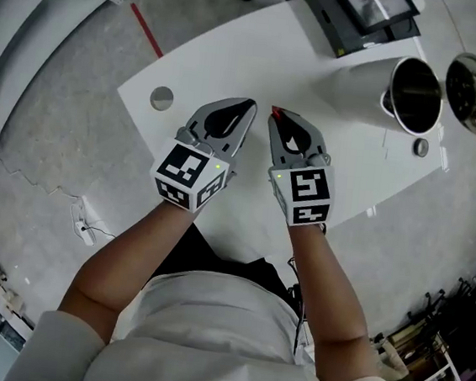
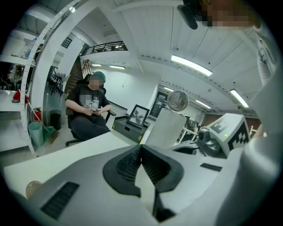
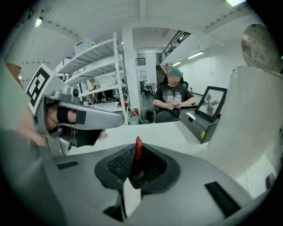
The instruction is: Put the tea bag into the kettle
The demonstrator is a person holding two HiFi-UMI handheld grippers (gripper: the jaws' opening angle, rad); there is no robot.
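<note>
1. Right gripper (image 1: 274, 118), centre frame, pinches a red tea bag (image 1: 277, 112), its forearm reaching up from the lower edge.
2. Left gripper (image 1: 248, 107) sits alongside, jaws pressed together, empty.
3. Steel kettle (image 1: 415, 94) stands upper right.

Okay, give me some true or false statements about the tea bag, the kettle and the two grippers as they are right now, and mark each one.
1. The right gripper is shut on the red tea bag. True.
2. The tea bag is inside the kettle. False: it is in the right gripper, apart from the kettle.
3. The left gripper holds something. False: its jaws are together with nothing between them.
4. The kettle's mouth is open, with no lid on it. True.
</note>
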